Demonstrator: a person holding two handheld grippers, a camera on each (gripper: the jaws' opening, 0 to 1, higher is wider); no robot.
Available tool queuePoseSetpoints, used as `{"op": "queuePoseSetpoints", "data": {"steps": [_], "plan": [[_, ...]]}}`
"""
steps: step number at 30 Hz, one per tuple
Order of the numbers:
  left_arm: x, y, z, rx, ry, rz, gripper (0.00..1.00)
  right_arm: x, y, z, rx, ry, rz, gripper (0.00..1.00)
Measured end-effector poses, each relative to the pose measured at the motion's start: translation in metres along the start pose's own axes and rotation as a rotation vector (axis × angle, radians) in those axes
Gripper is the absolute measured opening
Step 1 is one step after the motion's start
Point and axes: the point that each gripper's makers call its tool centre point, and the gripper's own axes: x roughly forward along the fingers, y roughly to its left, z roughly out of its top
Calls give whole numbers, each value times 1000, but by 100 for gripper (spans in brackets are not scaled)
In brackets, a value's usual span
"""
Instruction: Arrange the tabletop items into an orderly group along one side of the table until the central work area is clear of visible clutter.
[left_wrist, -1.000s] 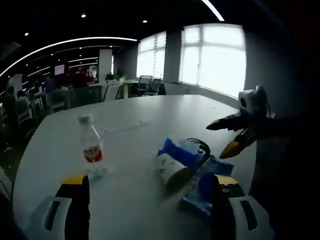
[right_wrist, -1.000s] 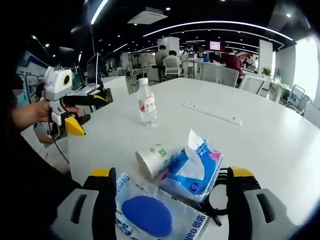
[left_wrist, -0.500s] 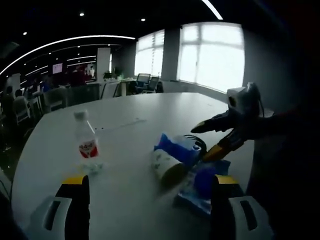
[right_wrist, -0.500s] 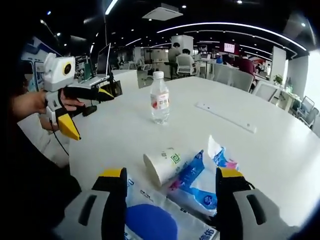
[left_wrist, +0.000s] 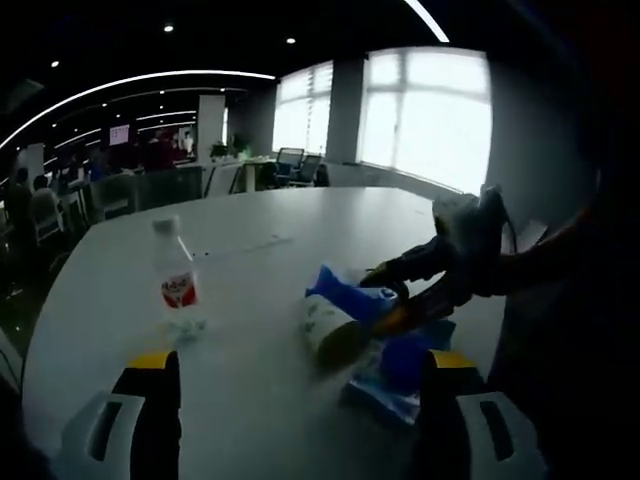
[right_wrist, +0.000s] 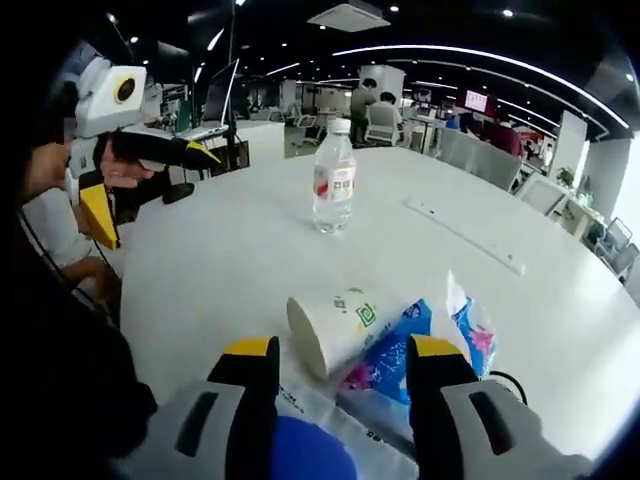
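Right gripper (right_wrist: 340, 362) advanced; paper cup (right_wrist: 330, 331) between jaws.

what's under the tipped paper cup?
The paper cup lies on its side, partly on the blue tissue pack and the flat wipes packet. Whatever lies beneath those is covered.

No legible text: bottle (right_wrist: 333, 190) red label, centre frame, too blurred; cup (right_wrist: 332, 328) green logo, lower centre, unreadable.

My white table, cluttered at the near edge

On the table (right_wrist: 240, 250) I see an upright water bottle (right_wrist: 333, 178), a tipped paper cup (right_wrist: 330, 330), a blue tissue pack (right_wrist: 440, 330) and a wipes packet (left_wrist: 395, 375).
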Motion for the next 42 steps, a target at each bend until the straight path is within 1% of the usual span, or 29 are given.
{"op": "queuePoseSetpoints", "data": {"steps": [4, 6, 7, 9, 12, 15, 19, 22, 27, 31, 32, 42], "plan": [[-2, 2, -3, 0, 4, 6, 97, 8, -1, -3, -12, 6, -30, 37], [-4, 2, -6, 0, 7, 7, 97, 12, -1, -8, -34, 35, -49, 33], [-5, 2, -7, -2, 9, 7, 97, 14, 1, -8, -33, 29, -48, 33], [-6, 2, -9, -7, 11, 8, 97, 17, 2, -11, -20, 38, -52, 31], [-8, 3, -12, -11, 15, 9, 96, 20, 1, -15, -23, 50, -79, 26], [-9, 2, -14, -7, 25, 11, 95, 19, 0, -17, -23, 54, -96, 21], [-10, 2, -16, -9, 30, 9, 95, 18, 1, -19, -17, 60, -102, 18], [-10, 4, -20, -3, 40, 8, 94, 15, 0, -17, -22, 59, -115, 11], [-11, 4, -21, -3, 43, 6, 93, 13, -2, -17, -26, 59, -132, 4], [-11, 4, -21, 1, 47, 4, 93, 13, -7, -17, -21, 56, -145, 1], [-11, 4, -21, 1, 46, 4, 92, 12, -10, -17, -30, 56, -158, 0], [-11, 7, -12, 12, 26, 10, 93, 6, -19, -9, -34, 33, -185, 0]]}}
